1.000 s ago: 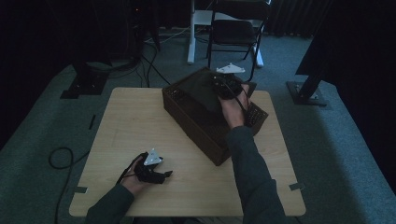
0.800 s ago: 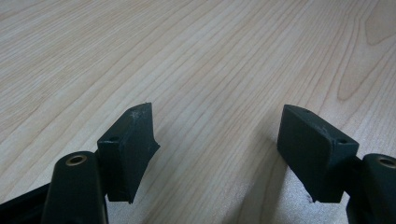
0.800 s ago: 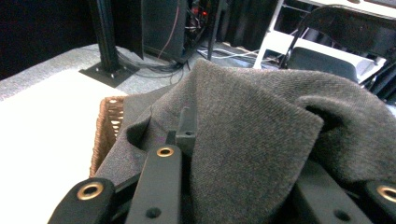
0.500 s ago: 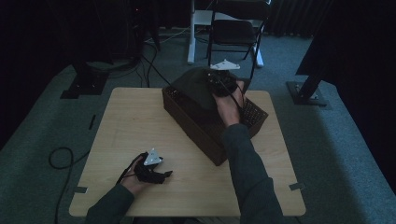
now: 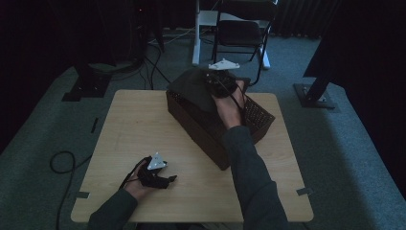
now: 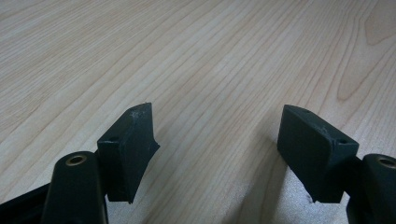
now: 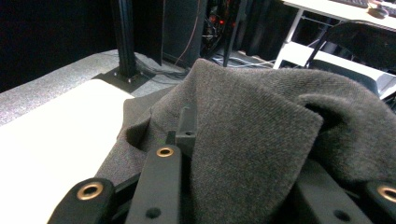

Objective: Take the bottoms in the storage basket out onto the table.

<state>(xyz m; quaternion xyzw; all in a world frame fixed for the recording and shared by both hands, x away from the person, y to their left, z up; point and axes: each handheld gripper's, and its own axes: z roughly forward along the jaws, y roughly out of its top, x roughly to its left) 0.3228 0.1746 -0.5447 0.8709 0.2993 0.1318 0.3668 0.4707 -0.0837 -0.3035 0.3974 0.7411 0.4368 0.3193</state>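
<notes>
A dark slatted basket (image 5: 206, 132) stands aslant on the far right part of the wooden table (image 5: 129, 124). A dark grey knitted cloth (image 5: 191, 88) drapes over its far end. My right gripper (image 5: 218, 82) is above that end, shut on a fold of the cloth (image 7: 261, 116), which bunches between and over its jaws (image 7: 243, 186). My left gripper (image 5: 168, 180) rests near the table's front left. Its jaws (image 6: 217, 135) stand open above bare wood with nothing between them.
Behind the table are a black folding chair (image 5: 239, 33) and a white desk leg (image 5: 196, 33). Black stand bases (image 5: 84, 86) (image 5: 313, 93) sit on the carpet at both sides. A cable (image 5: 60, 165) loops on the floor at the left.
My right gripper has risen a little and drifted toward the far left with the cloth in it. The left gripper has stayed put.
</notes>
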